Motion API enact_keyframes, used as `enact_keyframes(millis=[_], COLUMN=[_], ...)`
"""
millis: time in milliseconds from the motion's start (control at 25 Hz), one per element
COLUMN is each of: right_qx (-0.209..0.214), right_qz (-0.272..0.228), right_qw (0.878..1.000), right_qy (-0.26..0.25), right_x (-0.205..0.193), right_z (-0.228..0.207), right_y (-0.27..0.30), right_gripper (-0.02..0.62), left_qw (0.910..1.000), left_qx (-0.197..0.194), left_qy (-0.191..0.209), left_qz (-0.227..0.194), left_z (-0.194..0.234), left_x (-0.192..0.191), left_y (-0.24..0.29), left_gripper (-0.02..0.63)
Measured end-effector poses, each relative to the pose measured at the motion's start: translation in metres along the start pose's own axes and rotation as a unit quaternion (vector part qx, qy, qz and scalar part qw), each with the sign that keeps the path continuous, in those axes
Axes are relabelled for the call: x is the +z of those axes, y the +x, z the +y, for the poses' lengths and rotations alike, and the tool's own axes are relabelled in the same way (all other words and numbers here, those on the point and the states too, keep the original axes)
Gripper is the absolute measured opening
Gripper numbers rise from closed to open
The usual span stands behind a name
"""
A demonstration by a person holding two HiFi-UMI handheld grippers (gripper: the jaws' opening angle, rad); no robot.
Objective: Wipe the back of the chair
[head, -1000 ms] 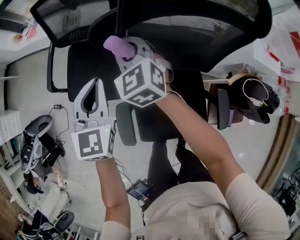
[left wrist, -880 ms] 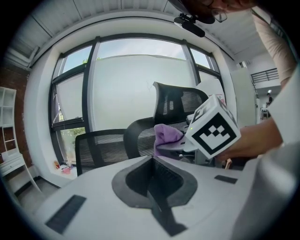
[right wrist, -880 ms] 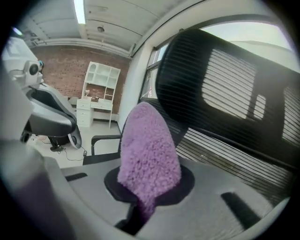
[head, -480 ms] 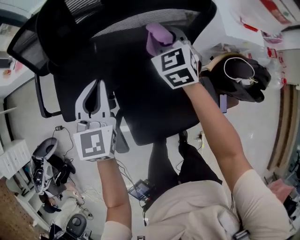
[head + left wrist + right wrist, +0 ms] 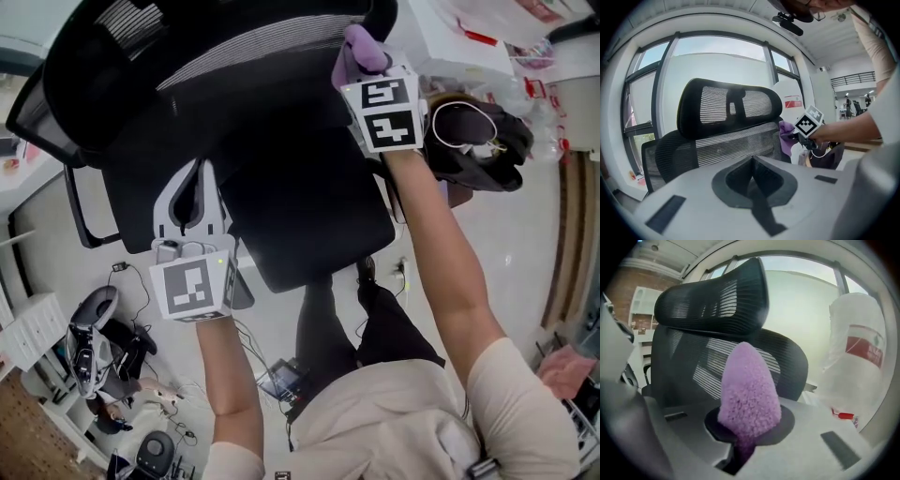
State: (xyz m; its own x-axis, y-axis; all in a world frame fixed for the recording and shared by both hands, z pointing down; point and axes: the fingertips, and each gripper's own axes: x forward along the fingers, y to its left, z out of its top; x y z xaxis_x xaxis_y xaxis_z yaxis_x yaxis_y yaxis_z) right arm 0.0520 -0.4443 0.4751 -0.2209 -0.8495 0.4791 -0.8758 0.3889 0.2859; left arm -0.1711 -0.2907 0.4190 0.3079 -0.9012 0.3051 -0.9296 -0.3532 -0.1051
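Observation:
The black mesh chair back fills the top of the head view, with its seat below. My right gripper is shut on a fluffy purple cloth, which is pressed at the right edge of the chair back. In the right gripper view the cloth sticks up from the jaws in front of the mesh back. My left gripper hovers over the seat's left side, shut with nothing in it. The left gripper view shows its closed jaws facing the chair back, with the cloth at the back's right side.
A black bag with a white cable lies right of the chair. A white plastic bag with red print is behind it. The left armrest juts out. Cables and equipment lie on the floor at lower left.
My right gripper has carried the purple cloth rightward across the chair back to its right edge. The left gripper has stayed in place, still shut.

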Motion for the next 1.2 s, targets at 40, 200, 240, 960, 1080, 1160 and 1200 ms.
enact_keyframes(millis=[40,200,240,960,1080,1160,1200], right_qx=[0.004,0.031,0.04,0.281,0.279,0.273,0.267], right_qz=[-0.002,-0.018,-0.023,-0.093,-0.097,-0.094,-0.091], right_qw=[1.0,0.999,0.999,0.947,0.946,0.948,0.951], right_qy=[-0.002,-0.017,-0.02,-0.127,-0.134,-0.132,-0.129], right_x=[0.003,0.023,0.029,0.115,0.112,0.107,0.104], right_z=[0.007,0.053,0.068,0.413,0.406,0.394,0.384], right_y=[0.002,0.009,0.01,-0.005,-0.005,-0.003,-0.001], right_gripper=[0.02,0.018,0.018,0.018,0.018,0.018,0.018], left_qw=[1.0,0.9998,0.9996,0.9916,0.9919,0.993,0.9937], left_qx=[0.001,0.02,0.027,0.119,0.114,0.106,0.101], left_qy=[0.0,-0.007,-0.011,-0.047,-0.048,-0.045,-0.043], left_qz=[0.0,0.0,0.001,0.02,0.026,0.026,0.025], left_z=[0.003,0.027,0.034,0.147,0.143,0.136,0.131], left_x=[-0.002,-0.012,-0.015,-0.075,-0.07,-0.066,-0.064], left_y=[-0.002,-0.016,-0.02,-0.099,-0.092,-0.084,-0.079], left_gripper=[0.006,0.006,0.006,0.006,0.006,0.006,0.006])
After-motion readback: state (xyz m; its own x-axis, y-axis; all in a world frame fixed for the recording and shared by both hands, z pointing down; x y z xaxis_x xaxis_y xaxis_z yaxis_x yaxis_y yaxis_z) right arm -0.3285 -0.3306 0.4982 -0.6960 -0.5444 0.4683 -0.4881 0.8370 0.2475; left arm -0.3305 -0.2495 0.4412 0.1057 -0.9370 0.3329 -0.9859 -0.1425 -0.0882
